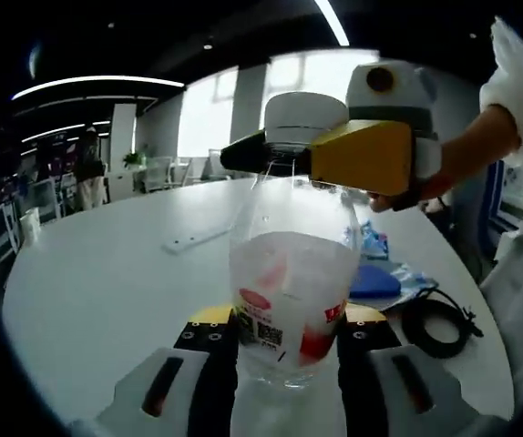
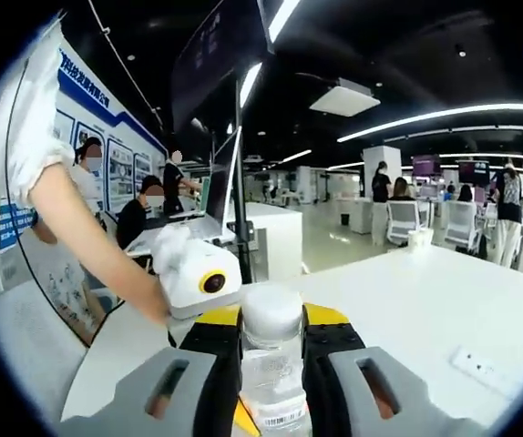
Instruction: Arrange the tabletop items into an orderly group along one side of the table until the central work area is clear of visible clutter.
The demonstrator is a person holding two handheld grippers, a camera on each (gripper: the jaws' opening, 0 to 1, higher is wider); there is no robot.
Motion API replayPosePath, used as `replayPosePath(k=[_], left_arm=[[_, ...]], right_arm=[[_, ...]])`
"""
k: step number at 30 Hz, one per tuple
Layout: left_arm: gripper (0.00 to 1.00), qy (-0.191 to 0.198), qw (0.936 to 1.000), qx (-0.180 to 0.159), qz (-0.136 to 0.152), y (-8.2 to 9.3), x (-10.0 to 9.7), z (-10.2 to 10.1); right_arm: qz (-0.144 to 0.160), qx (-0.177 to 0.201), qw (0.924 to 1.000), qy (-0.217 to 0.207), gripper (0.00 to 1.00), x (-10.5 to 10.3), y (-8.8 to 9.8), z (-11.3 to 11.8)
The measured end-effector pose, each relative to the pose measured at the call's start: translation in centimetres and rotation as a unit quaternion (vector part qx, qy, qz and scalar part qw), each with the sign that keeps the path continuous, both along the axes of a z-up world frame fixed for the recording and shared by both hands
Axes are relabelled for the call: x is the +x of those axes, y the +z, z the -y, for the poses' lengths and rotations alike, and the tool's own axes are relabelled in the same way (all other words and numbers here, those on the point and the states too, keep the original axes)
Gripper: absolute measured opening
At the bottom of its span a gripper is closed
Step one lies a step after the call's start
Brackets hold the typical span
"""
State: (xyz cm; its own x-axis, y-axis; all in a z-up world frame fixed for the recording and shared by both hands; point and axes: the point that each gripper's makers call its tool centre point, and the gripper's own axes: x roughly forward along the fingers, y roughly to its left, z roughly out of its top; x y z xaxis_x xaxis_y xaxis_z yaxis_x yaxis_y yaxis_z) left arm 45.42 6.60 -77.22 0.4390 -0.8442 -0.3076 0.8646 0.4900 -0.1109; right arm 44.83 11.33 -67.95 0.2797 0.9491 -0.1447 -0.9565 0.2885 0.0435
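The left tongs (image 1: 284,341) are squeezing the clear plastic bottle with the red label (image 1: 291,305), keeping it steady above the white round counter (image 1: 107,282). The right tongs (image 2: 272,341) are pinching its white cap (image 1: 304,118), probably to twist it.

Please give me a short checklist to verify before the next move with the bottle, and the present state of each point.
1. Left tongs grip the bottle body: ok, a jaw on each side.
2. Right tongs closed on the cap: ok, jaws press both sides.
3. Bottle upright: ok.
4. Cap tight or loose: cannot tell.
5. Bottle on the table or lifted: cannot tell, its base is hidden.
6. Cable and blue item apart from the bottle: ok, they lie to the side.
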Motion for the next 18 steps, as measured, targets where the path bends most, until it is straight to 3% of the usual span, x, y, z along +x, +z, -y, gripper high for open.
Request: replayPosePath(k=[18], left_arm=[[0.39, -0.011, 0.9998, 0.016, -0.002, -1.4, 0.0, 0.5]], right_arm=[[0.006, -0.006, 1.0, 0.002, 0.21, -0.3, -1.2, 0.2]])
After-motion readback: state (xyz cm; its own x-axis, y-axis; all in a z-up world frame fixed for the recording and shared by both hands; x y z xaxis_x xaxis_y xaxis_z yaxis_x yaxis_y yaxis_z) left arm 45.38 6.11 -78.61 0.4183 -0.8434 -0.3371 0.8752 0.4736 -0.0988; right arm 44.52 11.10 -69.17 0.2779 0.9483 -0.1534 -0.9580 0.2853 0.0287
